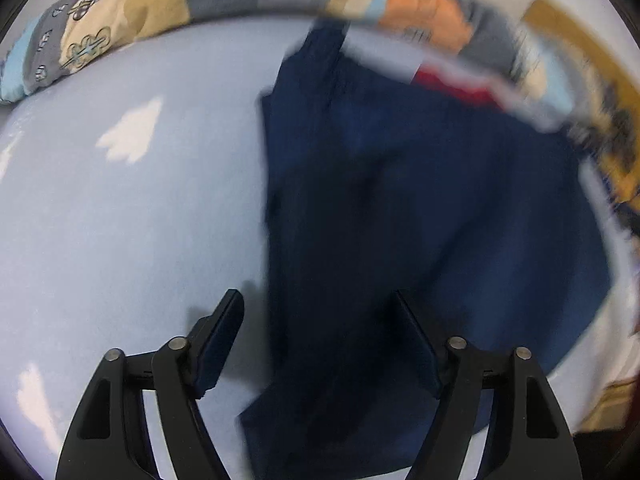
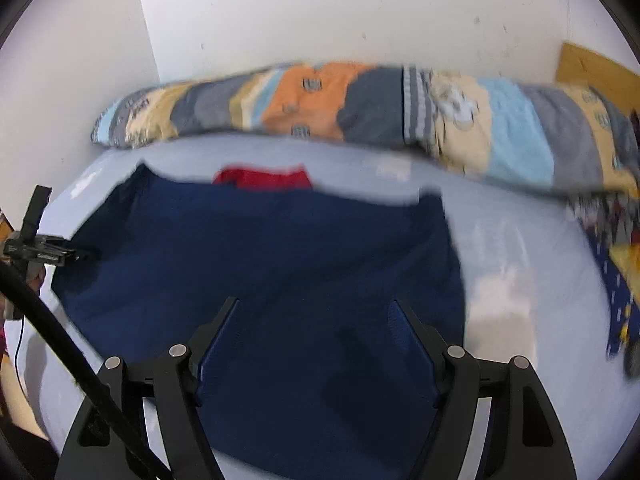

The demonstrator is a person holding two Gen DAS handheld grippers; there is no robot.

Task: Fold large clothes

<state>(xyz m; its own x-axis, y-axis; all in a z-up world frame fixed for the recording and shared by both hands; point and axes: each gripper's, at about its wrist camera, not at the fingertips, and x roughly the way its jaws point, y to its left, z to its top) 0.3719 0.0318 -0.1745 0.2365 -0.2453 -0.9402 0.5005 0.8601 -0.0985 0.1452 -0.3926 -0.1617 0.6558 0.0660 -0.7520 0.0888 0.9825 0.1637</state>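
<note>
We hover both claws, left claw [image 1: 316, 336] and right claw [image 2: 314, 338], spread, empty above navy garment [image 1: 420, 200]; risk: pinching bed sheet [image 1: 120, 220] too.

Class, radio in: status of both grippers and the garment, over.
Left gripper open, right gripper open, jaws holding nothing. Navy garment spread on bed sheet, red lining showing. Patchwork quilt behind, clear of it.

The left wrist view looks steeply down from close above the pale blue bed sheet [image 1: 120, 220], over the dark navy cloth garment's [image 1: 400, 200] left edge. The right wrist view faces less steeply, towards the far white wall [image 2: 320, 12]. Both share the garment and the long patchwork pillow [image 2: 360, 104].
</note>
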